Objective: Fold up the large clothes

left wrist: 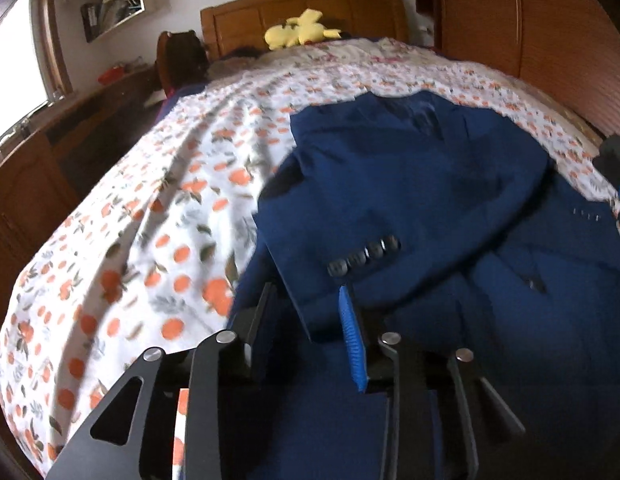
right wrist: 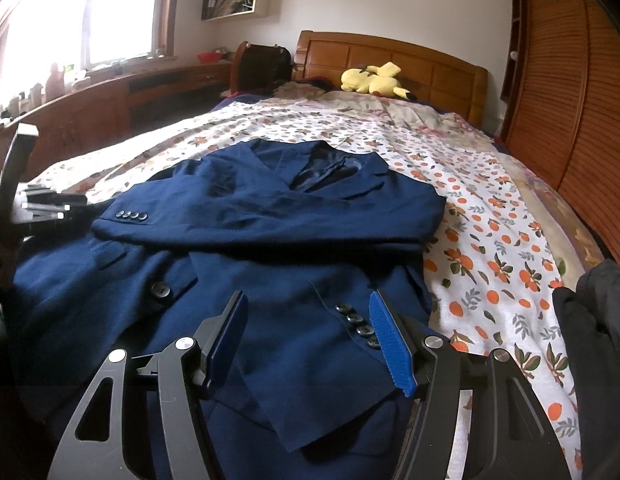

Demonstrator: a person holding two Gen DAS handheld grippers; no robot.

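A navy blue suit jacket (right wrist: 270,216) of matte woven cloth lies front-up on the bed (right wrist: 490,216), collar toward the headboard. The bed carries a white cotton sheet printed with orange fruit and green leaves, creased in long folds. One sleeve (right wrist: 214,220) is folded across the chest, its cuff showing a row of four dark round buttons (right wrist: 131,215). The other sleeve (right wrist: 322,344) lies down the front, its cuff buttons (right wrist: 360,330) just beside the right tool's ribbed blue pad.

Left tool (left wrist: 306,300): black metal linkage, ribbed blue pad (left wrist: 352,344) on one finger. The jaws stand parted, with the edge of the folded sleeve cuff (left wrist: 330,252) lying between the tips; the pads do not press on it. The view is motion-blurred.

Right tool (right wrist: 310,312): jaws stand wide apart above the lower sleeve, released, gripping nothing.

A yellow plush toy (right wrist: 374,80) rests by the wooden panelled headboard (right wrist: 422,60). A slatted wooden wardrobe (right wrist: 570,100) stands beside the bed.
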